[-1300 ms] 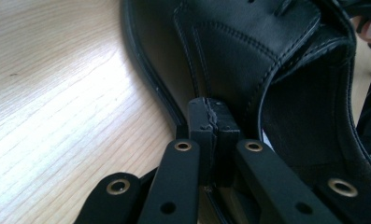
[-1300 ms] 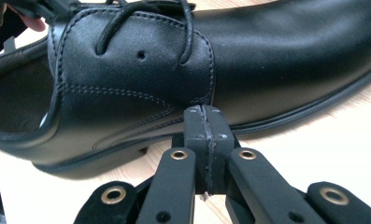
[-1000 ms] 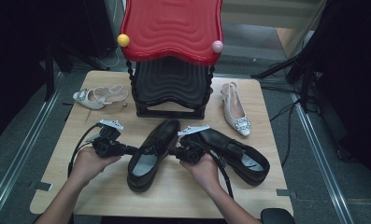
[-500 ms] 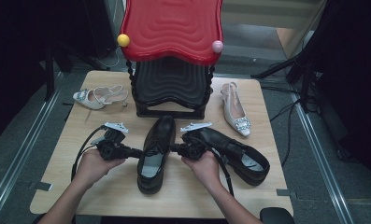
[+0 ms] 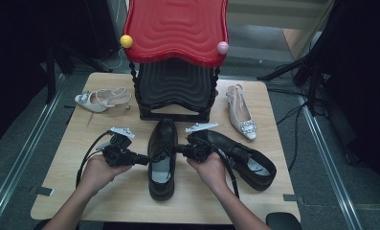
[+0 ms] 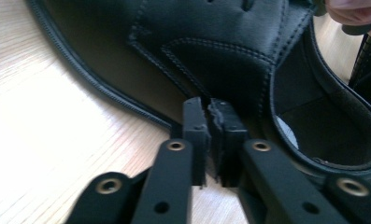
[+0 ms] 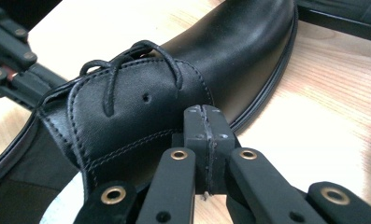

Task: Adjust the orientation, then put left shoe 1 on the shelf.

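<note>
Left hand-held gripper [image 5: 142, 158]: at the shoe's left flank, jaws a sliver apart after just easing open, nothing between them.
Black lace-up shoe [image 5: 161, 158]: mid-tabletop [image 5: 72, 191], long axis running toe-to-rack, heel toward the person.
Right hand-held gripper [image 5: 179, 149]: closed empty against the right flank, equally near.

a light wooden tabletop [image 5: 82, 139] with rounded corners is seen from above. at its far middle a black stand with a red wavy top [image 5: 175, 91] is set. a pale slingback heel [image 5: 99, 99] is laid on its side at the far left, and a second pale heel [image 5: 241, 116] lies at the far right. a black lace-up shoe [image 5: 162, 155] is placed near the middle, toe toward the stand. another black shoe [image 5: 245, 158] lies slanted just to its right.
</note>
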The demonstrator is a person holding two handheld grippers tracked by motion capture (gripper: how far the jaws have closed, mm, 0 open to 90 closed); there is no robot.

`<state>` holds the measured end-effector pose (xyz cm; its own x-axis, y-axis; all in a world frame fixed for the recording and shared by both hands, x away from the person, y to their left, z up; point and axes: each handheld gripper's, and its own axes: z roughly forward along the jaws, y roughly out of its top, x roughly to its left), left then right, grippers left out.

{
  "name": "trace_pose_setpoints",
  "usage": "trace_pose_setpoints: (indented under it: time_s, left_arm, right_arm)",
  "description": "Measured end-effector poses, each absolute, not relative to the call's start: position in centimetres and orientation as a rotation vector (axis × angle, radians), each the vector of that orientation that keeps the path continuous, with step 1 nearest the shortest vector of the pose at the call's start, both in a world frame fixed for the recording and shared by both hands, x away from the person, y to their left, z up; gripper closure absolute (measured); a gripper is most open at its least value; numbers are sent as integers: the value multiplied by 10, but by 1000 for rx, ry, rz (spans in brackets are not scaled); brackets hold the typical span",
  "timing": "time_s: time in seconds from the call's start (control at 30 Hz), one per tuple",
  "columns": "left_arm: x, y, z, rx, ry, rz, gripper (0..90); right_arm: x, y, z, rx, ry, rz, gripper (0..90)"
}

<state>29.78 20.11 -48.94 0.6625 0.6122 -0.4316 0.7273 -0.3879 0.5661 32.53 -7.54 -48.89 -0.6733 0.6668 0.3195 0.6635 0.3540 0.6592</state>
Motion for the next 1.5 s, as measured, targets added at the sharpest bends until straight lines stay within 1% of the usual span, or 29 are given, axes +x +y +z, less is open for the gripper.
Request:
trace_pose_setpoints:
  time_s: [0.07, 0.1, 0.13, 0.17, 0.2, 0.23, 0.4, 0.43, 0.53, 0.6, 0.67, 0.8, 0.93, 1.03, 1.1, 1.17, 1.23, 1.27, 1.4, 1.47, 1.5]
  left_arm:
    - [300, 207, -487, 2093, 1045, -196, 796]
    - [300, 210, -484, 2074, 1038, -180, 787]
    - [300, 213, -481, 2066, 1033, -168, 776]
    - [300, 215, -478, 2070, 1025, -147, 751]
    - [300, 215, -476, 2071, 1020, -131, 705]
    - [300, 217, -472, 2057, 1023, -123, 687]
    - [302, 220, -462, 2052, 999, -76, 675]
    - [303, 219, -456, 2044, 989, -63, 671]
    - [304, 217, -449, 2046, 970, -51, 659]
    - [307, 214, -441, 2052, 960, -41, 645]
    - [307, 214, -439, 2051, 958, -38, 641]
    - [317, 210, -421, 2075, 941, 0, 618]
    - [325, 208, -404, 2066, 930, 18, 603]
    - [333, 208, -391, 2067, 925, 44, 589]
    - [339, 208, -382, 2059, 926, 45, 581]
    - [344, 209, -373, 2058, 924, 60, 593]
    - [349, 209, -365, 2060, 920, 82, 632]
    - [352, 209, -361, 2063, 914, 91, 673]
    - [362, 208, -344, 2051, 897, 127, 766]
    - [366, 207, -335, 2038, 880, 154, 796]
    - [368, 206, -330, 2035, 871, 162, 830]
  right_arm:
    - [325, -77, -488, 1254, 2592, 1269, 880]
    - [325, -78, -486, 1257, 2593, 1277, 851]
    - [325, -81, -484, 1256, 2592, 1302, 842]
    - [325, -82, -481, 1262, 2601, 1305, 815]
    - [323, -84, -478, 1261, 2609, 1300, 786]
    - [322, -86, -476, 1259, 2608, 1302, 775]
    - [309, -95, -465, 1262, 2598, 1339, 734]
    - [303, -96, -462, 1259, 2611, 1334, 674]
    - [298, -96, -458, 1261, 2618, 1294, 610]
    - [294, -95, -456, 1265, 2633, 1253, 585]
    - [293, -94, -455, 1268, 2641, 1237, 581]
    - [288, -96, -452, 1258, 2645, 1231, 582]
    - [282, -97, -448, 1137, 2629, 1255, 557]
    - [278, -98, -447, 1016, 2628, 1256, 615]
    - [277, -98, -447, 1044, 2614, 1257, 621]
    - [278, -98, -447, 1111, 2636, 1248, 624]
    - [278, -98, -446, 1137, 2633, 1240, 627]
    - [278, -98, -445, 1167, 2633, 1244, 628]
    - [280, -97, -442, 1297, 2630, 1252, 628]
    - [281, -96, -441, 1362, 2653, 1246, 626]
    - [280, -95, -441, 1375, 2658, 1241, 618]
